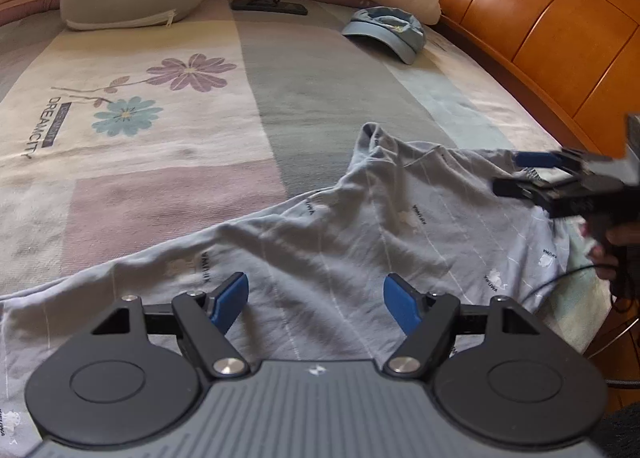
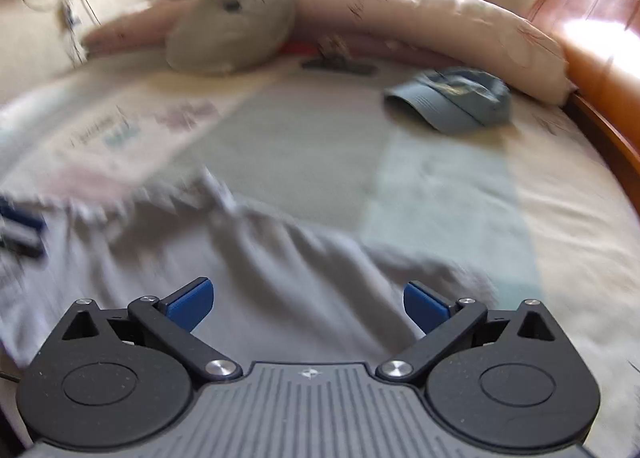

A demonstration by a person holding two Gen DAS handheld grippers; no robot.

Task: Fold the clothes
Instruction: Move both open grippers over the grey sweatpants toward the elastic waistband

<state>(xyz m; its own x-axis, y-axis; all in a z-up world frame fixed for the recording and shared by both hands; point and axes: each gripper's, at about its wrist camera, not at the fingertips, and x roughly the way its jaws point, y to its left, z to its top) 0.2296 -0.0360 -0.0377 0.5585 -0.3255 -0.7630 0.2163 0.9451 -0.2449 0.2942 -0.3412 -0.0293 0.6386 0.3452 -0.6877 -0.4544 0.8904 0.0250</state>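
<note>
Clothing first: a pale grey shirt (image 1: 360,226) lies rumpled on the bed (image 1: 160,194), directly beneath and ahead of my left gripper (image 1: 316,304), fingers spread and holding nothing. My right gripper (image 2: 308,304) gapes empty too (its view is blurred), over the shirt's right end. Its length runs left to right between them. A blue cap (image 1: 386,32) sits well beyond.

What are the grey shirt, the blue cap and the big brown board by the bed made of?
Shirt: soft thin cloth, probably cotton, because it wrinkles and drapes. Cap: stiffer woven fabric, matte, holding its shape. Headboard: looks like varnished wood, glossy with bright reflections and panel seams.
</note>
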